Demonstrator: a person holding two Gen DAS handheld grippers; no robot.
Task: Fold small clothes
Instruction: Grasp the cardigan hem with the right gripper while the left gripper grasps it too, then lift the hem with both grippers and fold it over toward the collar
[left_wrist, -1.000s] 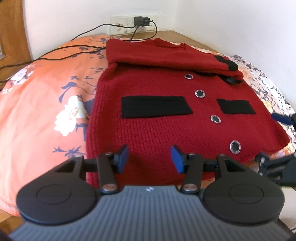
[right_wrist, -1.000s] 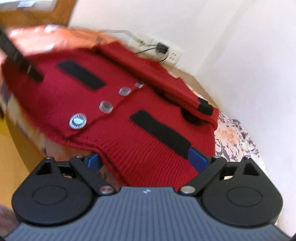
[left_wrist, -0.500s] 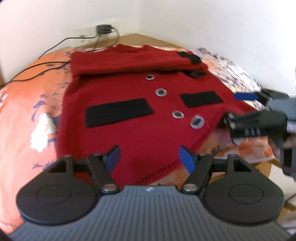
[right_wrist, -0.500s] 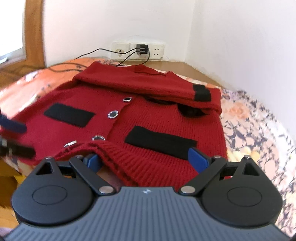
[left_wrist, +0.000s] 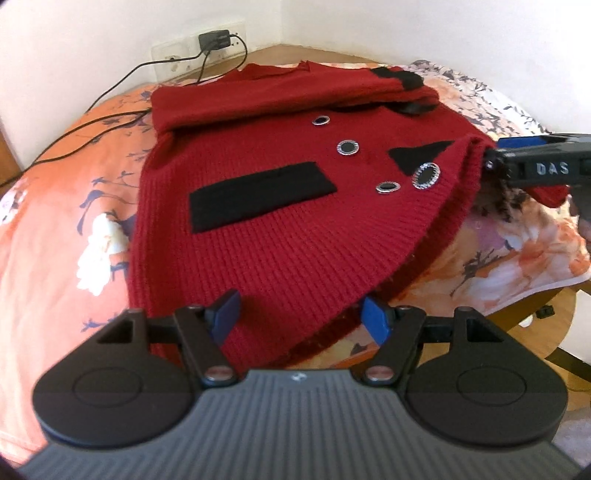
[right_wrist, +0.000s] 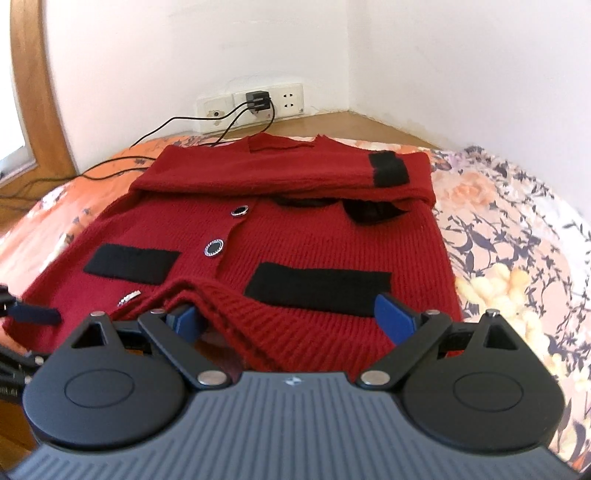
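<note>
You have a red knitted cardigan (left_wrist: 280, 236) lying across the floral bedspread (left_wrist: 66, 206) in the middle of both views, its sleeves already folded over the chest at the top of the frame. Your left hand-held gripper (left_wrist: 301, 319) stands with its jaws apart around the hem at lower centre. Your right hand-held gripper (right_wrist: 291, 314) also looks spread, with the bunched hem lifted between its pads. The knit looks thick, soft and floppy, so I judge it will sag and stretch; take it by the ribbed hem (right_wrist: 236, 314), clear of the 4 buttons (left_wrist: 348, 147).
</note>
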